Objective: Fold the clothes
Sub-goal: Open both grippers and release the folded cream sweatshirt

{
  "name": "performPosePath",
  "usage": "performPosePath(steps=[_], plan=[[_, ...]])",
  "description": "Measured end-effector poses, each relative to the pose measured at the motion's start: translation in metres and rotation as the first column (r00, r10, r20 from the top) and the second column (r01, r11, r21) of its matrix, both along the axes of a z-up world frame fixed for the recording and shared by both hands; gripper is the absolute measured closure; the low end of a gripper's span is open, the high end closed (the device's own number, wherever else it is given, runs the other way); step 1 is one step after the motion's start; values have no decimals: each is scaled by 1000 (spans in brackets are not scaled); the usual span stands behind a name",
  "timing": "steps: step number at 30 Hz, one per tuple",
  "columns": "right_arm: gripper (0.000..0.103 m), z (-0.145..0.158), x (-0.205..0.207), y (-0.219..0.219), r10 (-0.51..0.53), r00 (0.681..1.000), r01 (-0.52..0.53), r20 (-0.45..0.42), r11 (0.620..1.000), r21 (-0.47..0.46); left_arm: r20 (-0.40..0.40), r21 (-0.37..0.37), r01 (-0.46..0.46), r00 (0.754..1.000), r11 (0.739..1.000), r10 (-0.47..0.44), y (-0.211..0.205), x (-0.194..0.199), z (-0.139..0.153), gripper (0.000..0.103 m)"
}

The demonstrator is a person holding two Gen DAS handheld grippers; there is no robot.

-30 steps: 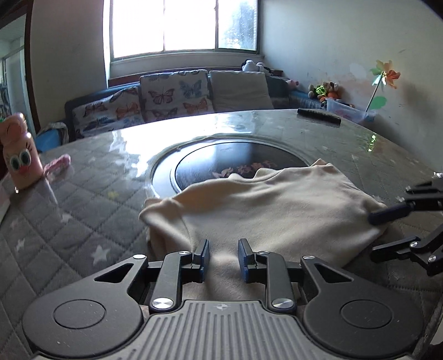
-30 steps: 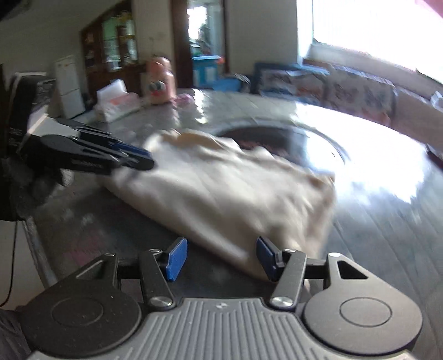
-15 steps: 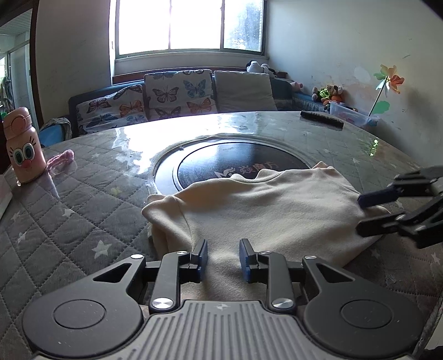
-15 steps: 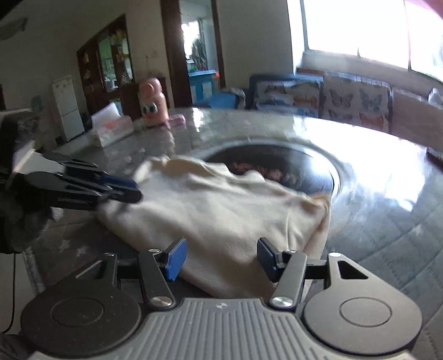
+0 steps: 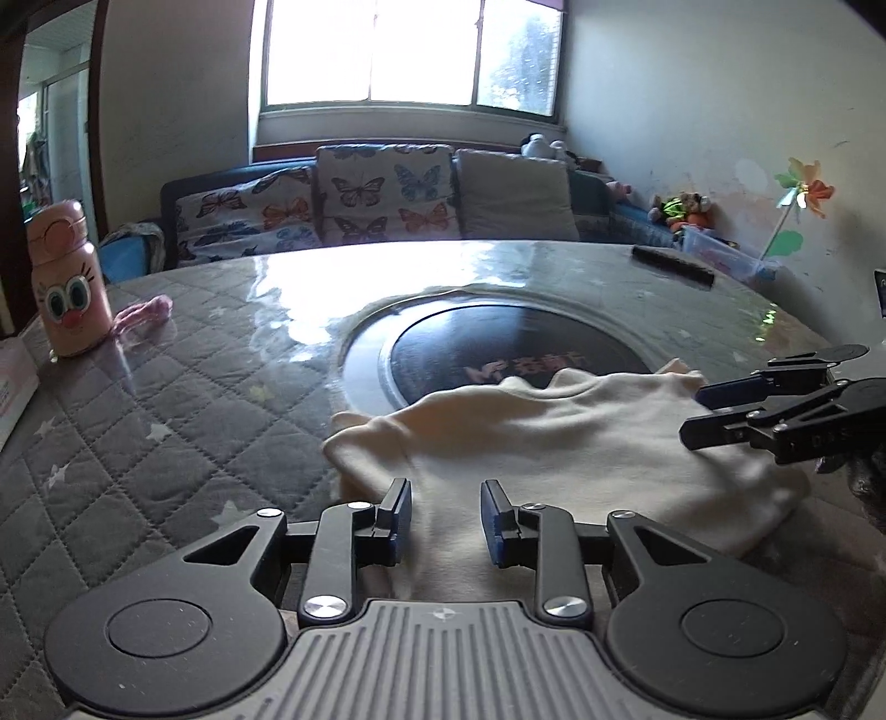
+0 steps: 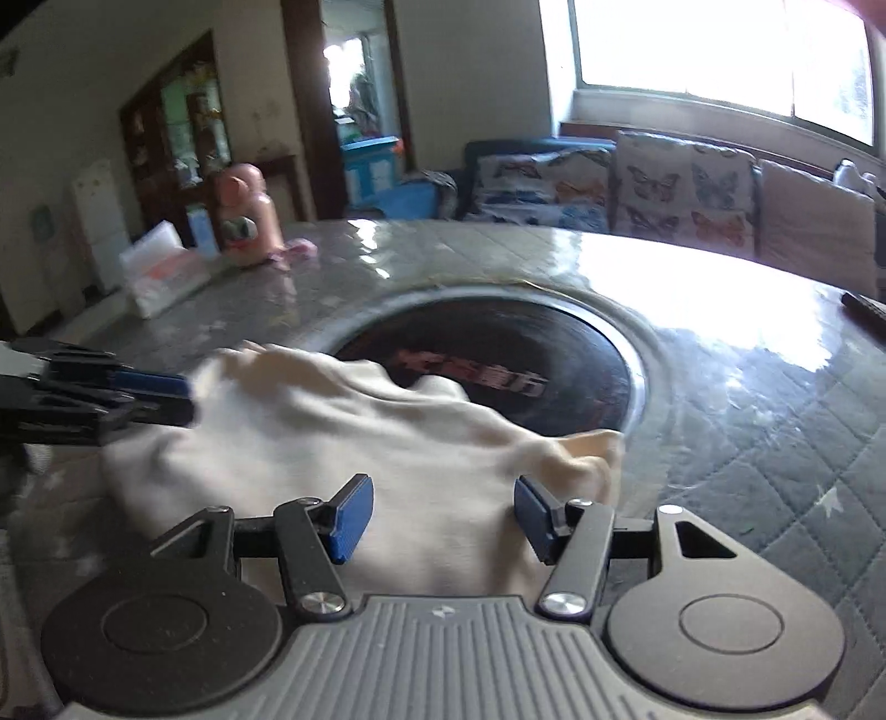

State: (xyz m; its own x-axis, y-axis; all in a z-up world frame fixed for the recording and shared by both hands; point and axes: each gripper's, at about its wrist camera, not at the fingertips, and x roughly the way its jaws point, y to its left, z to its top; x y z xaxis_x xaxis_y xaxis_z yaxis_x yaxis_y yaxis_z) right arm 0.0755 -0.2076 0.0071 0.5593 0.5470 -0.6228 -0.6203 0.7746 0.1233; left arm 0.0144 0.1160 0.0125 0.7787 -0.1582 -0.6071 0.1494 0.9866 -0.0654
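- Two hand-held grippers work over one cream garment (image 5: 559,443) that lies in a loosely folded heap on the table (image 5: 166,421), which has a grey quilted cover with star marks.
- The garment's far edge overlaps the rim of the dark round inset (image 5: 498,343) at the table's centre; its near part runs under both camera views.
- Left hand-held gripper (image 5: 446,518): jaws parted by a narrow gap, released, with cream cloth showing beneath and between the blue pads (image 5: 401,515). Whether the pads touch the cloth cannot be told.
- Right hand-held gripper (image 6: 443,518): jaws parted wider, released, above the garment's right-hand portion. No cloth is pinched between its pads (image 6: 351,518).
- In the left wrist view, the right hand-held gripper enters from the right edge, its tips over the garment's right side.
- In the right wrist view, the left hand-held gripper appears at the left edge, its tips at the garment's left side. This view is somewhat blurred.
- A pink bottle (image 5: 66,288) with a cartoon face stands upright near the table's far left edge, well apart from the garment.
- A sofa (image 5: 387,194) with butterfly-print cushions stands behind the table, below a bright window (image 5: 410,50).
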Motion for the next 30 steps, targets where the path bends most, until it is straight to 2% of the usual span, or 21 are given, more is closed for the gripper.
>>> performPosePath(steps=[4, 6, 8, 13, 19, 24, 30], plan=[[45, -2, 13, -9, -48, 999, 49, -23, 999, 16, -13, -22, -21, 1000, 1000, 21, 9, 2, -2, 73], [45, 1, 14, -11, -47, 999, 47, -6, 999, 28, -9, -33, -25, 1000, 999, 25, 11, 4, 0, 73], [45, -2, 22, -9, -37, 999, 38, -37, 998, 41, -14, -32, -29, 999, 999, 29, 12, 7, -2, 73], [45, -8, 34, -14, -70, 996, 74, -62, 996, 54, -31, -48, -59, 998, 997, 57, 20, 13, -7, 68], [45, 3, 28, -23, -119, 992, 121, -34, 991, 52, -28, -47, -107, 994, 993, 105, 28, 16, -2, 70], [45, -3, 24, -34, -165, 983, 169, -78, 985, 41, -76, -105, -132, 989, 986, 124, 32, 15, -6, 70], [46, -9, 21, -39, -169, 980, 176, -107, 983, 54, -117, -156, -162, 983, 974, 145, 33, 16, -9, 69]])
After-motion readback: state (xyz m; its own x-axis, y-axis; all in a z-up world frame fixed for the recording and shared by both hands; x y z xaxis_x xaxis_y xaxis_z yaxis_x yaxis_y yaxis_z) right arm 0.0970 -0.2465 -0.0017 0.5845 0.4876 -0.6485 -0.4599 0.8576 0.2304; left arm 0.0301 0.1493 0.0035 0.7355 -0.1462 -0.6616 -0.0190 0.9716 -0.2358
